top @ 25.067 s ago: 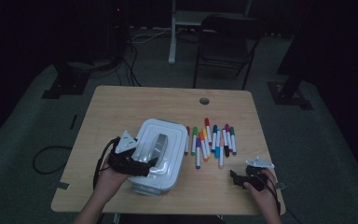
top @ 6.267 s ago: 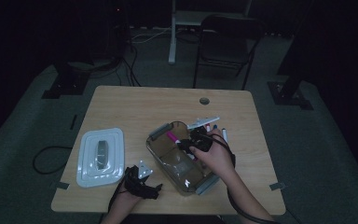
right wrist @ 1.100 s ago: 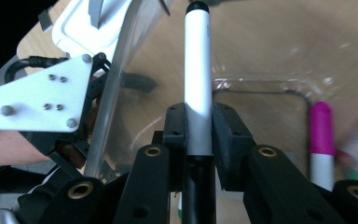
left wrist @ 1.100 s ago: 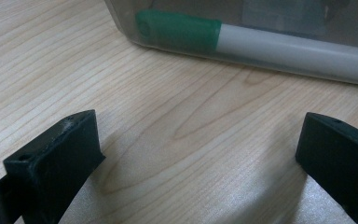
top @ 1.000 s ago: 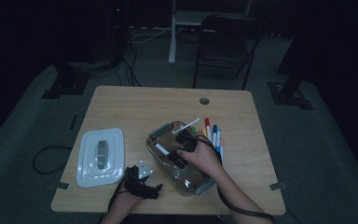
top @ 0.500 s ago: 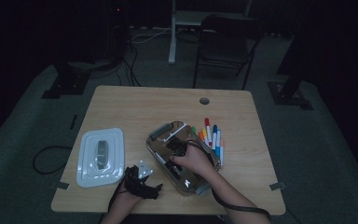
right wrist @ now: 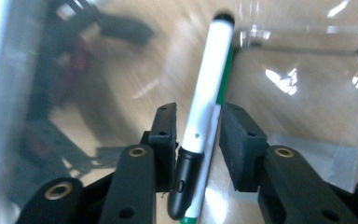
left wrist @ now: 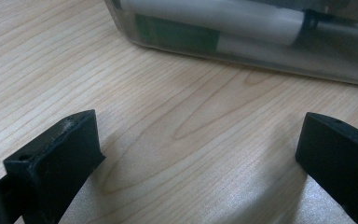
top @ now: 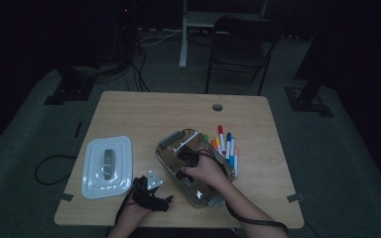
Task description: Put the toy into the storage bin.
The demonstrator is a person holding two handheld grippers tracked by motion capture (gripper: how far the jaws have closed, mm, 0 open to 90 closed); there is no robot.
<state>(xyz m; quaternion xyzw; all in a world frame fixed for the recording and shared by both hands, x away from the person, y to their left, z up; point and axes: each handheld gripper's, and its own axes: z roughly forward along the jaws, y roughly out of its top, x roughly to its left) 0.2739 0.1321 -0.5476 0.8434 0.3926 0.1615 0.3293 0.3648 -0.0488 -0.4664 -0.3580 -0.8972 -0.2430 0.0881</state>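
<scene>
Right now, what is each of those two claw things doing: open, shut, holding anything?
Left gripper: open, empty, low over the table.
Right gripper: inside the clear box, jaws just opening, black-capped marker loose between them.

Dim room from above, bright and close through the two gripper views

The high view is underexposed: the worktop (top: 144, 114) is a muted tan island, the floor and far furniture sink into near-black, and detail is grainy. The left gripper view is evenly lit, with soft shadows under the claw's jaws and the far container (left wrist: 242, 37) slightly soft. The right gripper view shows white glare patches on the clear container wall (top right), a blown-out left edge, and smeared blur at far left.
</scene>
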